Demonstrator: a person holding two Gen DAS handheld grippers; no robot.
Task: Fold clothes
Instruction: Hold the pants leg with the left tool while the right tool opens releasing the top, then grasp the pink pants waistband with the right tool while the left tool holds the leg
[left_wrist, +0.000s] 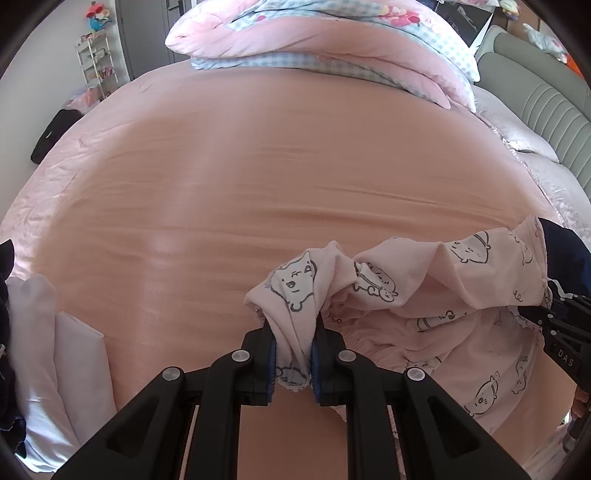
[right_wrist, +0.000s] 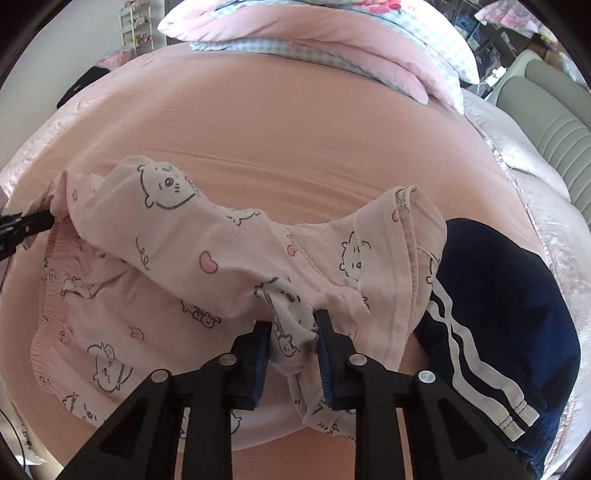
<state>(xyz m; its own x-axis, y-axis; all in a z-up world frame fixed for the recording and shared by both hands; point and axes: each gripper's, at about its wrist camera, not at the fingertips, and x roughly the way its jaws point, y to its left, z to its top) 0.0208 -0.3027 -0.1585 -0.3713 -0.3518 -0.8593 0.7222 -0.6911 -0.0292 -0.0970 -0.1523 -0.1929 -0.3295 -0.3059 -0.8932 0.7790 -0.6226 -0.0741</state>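
Both pairs of fingers are clamped on the same pink cartoon-print garment. At 6 o'clock in the left wrist view, the left gripper stands narrow, its blue pads pressing a bunched fold of the fabric that rises in a peak toward 12 o'clock. At 6 o'clock in the right wrist view, the right gripper pinches another gathered fold between its blue pads, with cloth hanging down below the fingers.

Between the two grips the garment sags in a loose band, and its ribbed elastic edge lies toward 8 o'clock in the right wrist view. It hangs over a peach bedsheet.

A navy garment with white stripes lies at 4 o'clock in the right wrist view, partly under the pink one's hem. White folded cloth sits at 8 o'clock in the left wrist view. A pink and blue-checked quilt is heaped at 12 o'clock, and a grey padded headboard shows at 2 o'clock.
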